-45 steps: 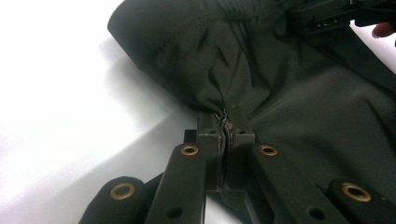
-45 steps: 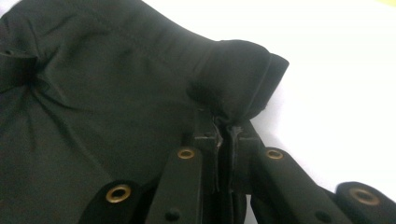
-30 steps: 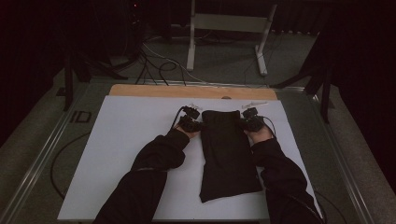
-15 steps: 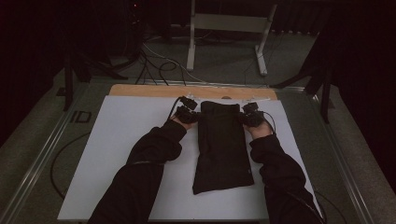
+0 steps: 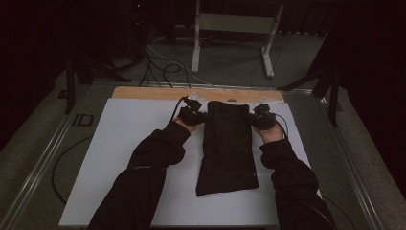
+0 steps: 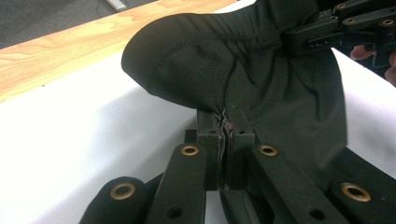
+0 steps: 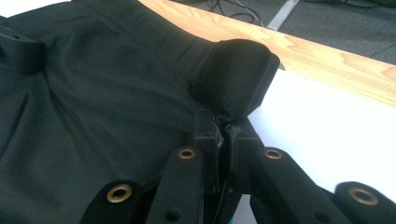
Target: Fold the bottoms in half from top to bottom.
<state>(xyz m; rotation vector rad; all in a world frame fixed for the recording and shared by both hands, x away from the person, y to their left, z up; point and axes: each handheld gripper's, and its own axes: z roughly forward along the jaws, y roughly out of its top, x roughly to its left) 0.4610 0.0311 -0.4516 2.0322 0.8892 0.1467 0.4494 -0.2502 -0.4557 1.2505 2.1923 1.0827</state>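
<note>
Fabric — a black garment (image 5: 226,143) lying lengthwise on the white desk (image 5: 119,143) — is being pinched at both far corners by left gripper (image 6: 224,133) and right gripper (image 7: 223,128) (jaws clamped on cloth); folding is seemingly just beginning.

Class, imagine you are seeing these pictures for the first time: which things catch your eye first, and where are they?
A dark folded garment lies lengthwise in the middle of the white sheet that covers the table. The left gripper and the right gripper each pinch one far corner of it, jaws shut on the cloth. Beyond it, a strip of bare wood runs along the table's far edge.
</note>
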